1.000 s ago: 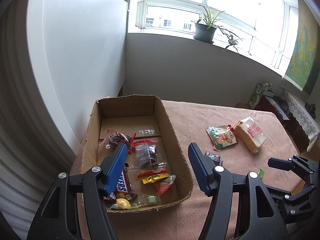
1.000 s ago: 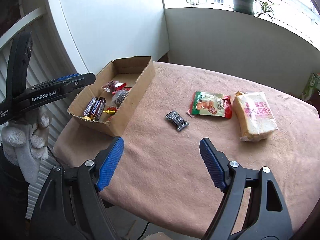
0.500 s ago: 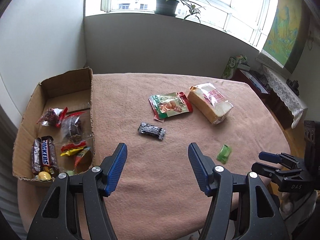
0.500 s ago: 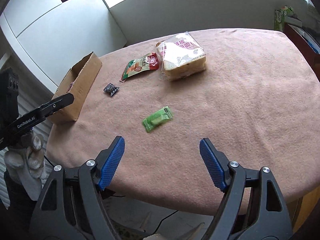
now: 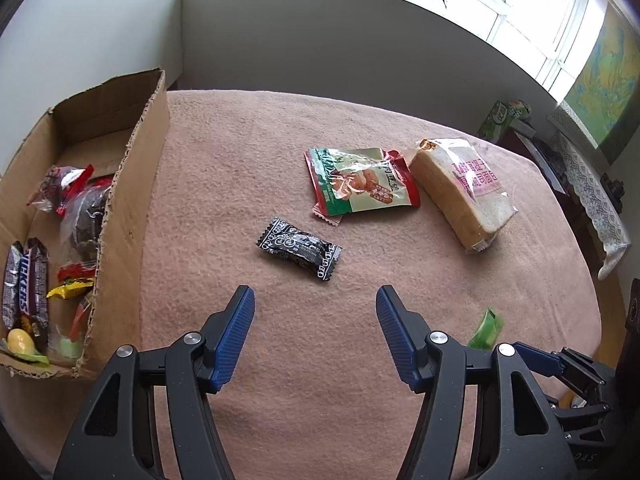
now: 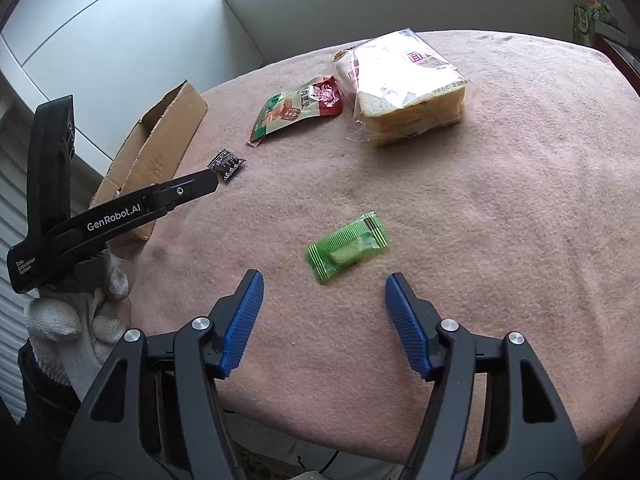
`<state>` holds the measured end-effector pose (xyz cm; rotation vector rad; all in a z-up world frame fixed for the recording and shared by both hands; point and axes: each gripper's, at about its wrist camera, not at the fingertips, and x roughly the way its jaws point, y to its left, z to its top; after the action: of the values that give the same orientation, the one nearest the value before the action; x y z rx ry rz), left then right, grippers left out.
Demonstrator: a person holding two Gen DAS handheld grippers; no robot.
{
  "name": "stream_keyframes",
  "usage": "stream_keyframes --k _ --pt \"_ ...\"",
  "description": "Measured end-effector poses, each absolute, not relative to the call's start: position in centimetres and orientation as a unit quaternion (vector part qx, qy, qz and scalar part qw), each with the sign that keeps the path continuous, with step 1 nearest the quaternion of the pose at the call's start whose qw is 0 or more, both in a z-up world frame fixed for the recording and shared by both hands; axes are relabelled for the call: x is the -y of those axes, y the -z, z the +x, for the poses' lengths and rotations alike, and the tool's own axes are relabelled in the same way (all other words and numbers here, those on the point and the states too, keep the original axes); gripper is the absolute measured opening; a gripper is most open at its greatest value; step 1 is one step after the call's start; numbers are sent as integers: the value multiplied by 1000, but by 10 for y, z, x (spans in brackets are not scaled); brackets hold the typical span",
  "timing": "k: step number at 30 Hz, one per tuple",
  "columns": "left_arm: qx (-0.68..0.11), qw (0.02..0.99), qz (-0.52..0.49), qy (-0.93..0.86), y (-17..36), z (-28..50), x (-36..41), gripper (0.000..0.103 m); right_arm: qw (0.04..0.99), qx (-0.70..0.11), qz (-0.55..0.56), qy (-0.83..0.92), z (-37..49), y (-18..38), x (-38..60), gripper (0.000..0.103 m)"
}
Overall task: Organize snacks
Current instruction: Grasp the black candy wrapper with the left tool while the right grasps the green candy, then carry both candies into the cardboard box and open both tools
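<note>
A cardboard box (image 5: 136, 200) at the table's left holds Snickers bars (image 5: 26, 284) and several other snacks. On the pink cloth lie a black candy wrapper (image 5: 300, 248), a red-green snack bag (image 5: 360, 182), a bagged bread loaf (image 5: 460, 188) and a green candy (image 5: 486, 328). My left gripper (image 5: 316, 300) is open and empty, just short of the black wrapper. My right gripper (image 6: 324, 284) is open and empty, just short of the green candy (image 6: 348, 246). The right wrist view also shows the black wrapper (image 6: 226, 164), the snack bag (image 6: 298, 110), the loaf (image 6: 408, 88) and the box (image 6: 160, 152).
The table (image 6: 500, 220) is covered in pink cloth, its near edge just below my right gripper. A white wall stands behind the box. A green carton (image 5: 504, 116) sits beyond the table's far right edge. A gloved hand (image 6: 76, 312) holds the left gripper.
Both grippers moved closer to the table: the left toward the black wrapper, the right toward the green candy. Both stayed open.
</note>
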<state>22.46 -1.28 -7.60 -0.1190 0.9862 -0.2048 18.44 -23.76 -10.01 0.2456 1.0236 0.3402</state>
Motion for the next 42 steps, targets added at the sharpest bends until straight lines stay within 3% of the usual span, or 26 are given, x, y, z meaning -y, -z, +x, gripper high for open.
stream_keyframes --k 17,26,29,31,34,42 --pt "-490 867 -53 71 91 269 29 62 865 -475 63 -153 205 100 217 67" --pt "-475 878 -7 59 94 268 43 33 871 -470 37 -135 207 99 217 47" --pt "-474 878 -7 63 93 266 37 26 873 -470 25 -127 207 99 218 35" --pt "-473 878 -11 68 93 263 31 25 872 -472 27 -125 208 99 222 27" --pt "-472 878 -12 72 92 260 30 25 871 -474 29 -126 208 99 227 24" --pt "-468 880 -18 83 89 244 25 24 871 -474 32 -126 201 98 234 22"
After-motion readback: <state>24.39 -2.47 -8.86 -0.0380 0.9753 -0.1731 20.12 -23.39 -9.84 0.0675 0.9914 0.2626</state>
